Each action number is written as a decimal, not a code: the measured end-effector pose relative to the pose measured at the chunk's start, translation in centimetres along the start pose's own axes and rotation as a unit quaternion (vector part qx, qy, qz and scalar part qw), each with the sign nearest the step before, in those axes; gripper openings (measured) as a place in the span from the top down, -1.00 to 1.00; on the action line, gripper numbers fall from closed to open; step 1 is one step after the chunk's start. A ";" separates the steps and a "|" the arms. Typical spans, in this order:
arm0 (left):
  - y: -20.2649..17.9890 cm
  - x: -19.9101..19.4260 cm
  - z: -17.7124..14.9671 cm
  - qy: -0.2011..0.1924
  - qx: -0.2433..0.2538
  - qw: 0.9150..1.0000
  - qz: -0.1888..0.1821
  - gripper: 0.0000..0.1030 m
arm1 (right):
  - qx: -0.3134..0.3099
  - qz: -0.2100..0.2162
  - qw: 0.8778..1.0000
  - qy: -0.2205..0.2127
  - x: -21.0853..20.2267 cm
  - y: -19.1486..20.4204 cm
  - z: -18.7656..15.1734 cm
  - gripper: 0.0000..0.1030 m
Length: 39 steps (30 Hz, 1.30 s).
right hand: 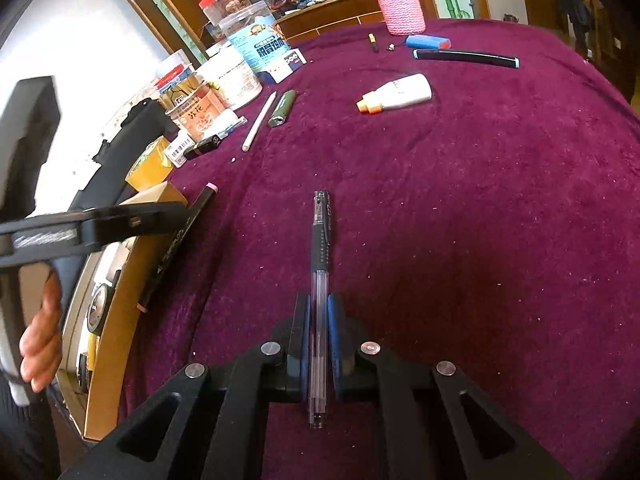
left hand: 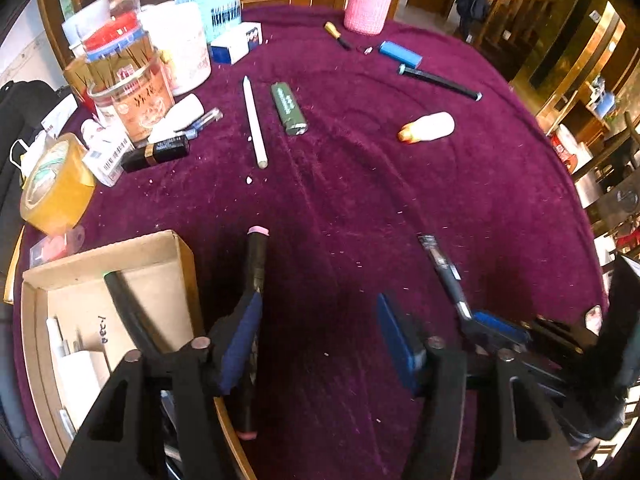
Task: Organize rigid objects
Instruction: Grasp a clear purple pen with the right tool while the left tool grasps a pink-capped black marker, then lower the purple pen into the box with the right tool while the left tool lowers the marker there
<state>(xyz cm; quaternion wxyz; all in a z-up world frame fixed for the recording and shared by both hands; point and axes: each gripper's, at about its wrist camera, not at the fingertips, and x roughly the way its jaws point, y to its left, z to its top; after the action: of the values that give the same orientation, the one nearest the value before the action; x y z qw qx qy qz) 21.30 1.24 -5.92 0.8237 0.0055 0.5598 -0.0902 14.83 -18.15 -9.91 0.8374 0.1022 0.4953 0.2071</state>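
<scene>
My right gripper (right hand: 319,316) is shut on a clear pen with a black grip (right hand: 320,256) and holds it over the purple cloth; the pen also shows in the left wrist view (left hand: 444,268). My left gripper (left hand: 318,336) is open. A black marker with pink ends (left hand: 256,268) leans against its left finger, beside the cardboard box (left hand: 176,276); the marker also shows in the right wrist view (right hand: 180,240). Inside the box lie a black marker (left hand: 124,304) and white items. Farther off lie a white pencil (left hand: 254,120), a green lighter (left hand: 289,108) and a white bottle (left hand: 430,127).
Jars, tubs and small boxes crowd the far left (left hand: 132,92), with a tape roll (left hand: 56,188) and a black lipstick (left hand: 156,154). A pink knitted jar (left hand: 370,0), a blue lighter (left hand: 400,54) and a black marker (left hand: 440,82) lie at the back.
</scene>
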 end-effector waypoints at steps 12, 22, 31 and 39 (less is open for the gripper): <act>1.1 1.8 -0.4 0.010 0.001 1.000 0.022 -0.02 | 0.000 -0.001 1.000 0.001 0.2 0.1 0.0 0.85; 1.3 1.7 -0.5 0.000 0.006 0.999 0.050 0.01 | -0.003 -0.005 1.000 0.000 0.2 0.2 0.0 0.85; 1.4 2.8 -1.2 0.037 -0.008 0.998 0.044 0.68 | -0.003 -0.004 1.000 0.000 0.2 0.2 0.0 0.84; -0.6 1.9 -4.8 0.028 -0.020 0.998 0.055 0.73 | -0.009 -0.007 1.000 -0.002 0.2 0.4 0.0 0.84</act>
<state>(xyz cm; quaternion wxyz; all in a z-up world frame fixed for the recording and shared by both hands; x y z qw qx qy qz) 17.49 0.86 -9.35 0.8114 0.0223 0.5832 -0.0328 14.81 -17.72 -9.96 0.8407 0.0919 0.4925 0.2055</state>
